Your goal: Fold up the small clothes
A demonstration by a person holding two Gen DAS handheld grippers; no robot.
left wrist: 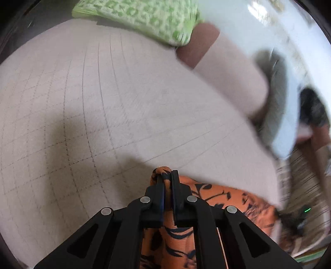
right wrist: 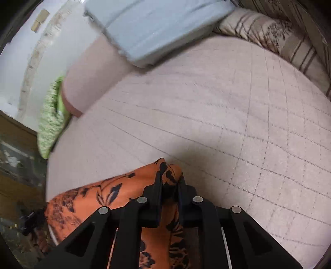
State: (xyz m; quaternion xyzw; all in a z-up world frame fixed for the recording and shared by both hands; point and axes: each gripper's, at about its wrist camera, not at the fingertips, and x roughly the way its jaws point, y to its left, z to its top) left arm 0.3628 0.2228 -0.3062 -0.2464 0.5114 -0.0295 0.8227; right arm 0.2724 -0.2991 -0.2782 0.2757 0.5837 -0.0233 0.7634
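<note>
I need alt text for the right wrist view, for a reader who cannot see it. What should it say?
The right gripper is shut on a corner of an orange garment with a dark floral print, held above a pale quilted bed cover. Farther back lie a light blue pillow, a striped pillow and a green patterned cushion.

- Pink quilted bed with stitched grid lines.
- Green patterned pillow at the bed's far edge.
- Pale blue cushion near a pink bolster.
- Striped beige pillow alongside.
</note>
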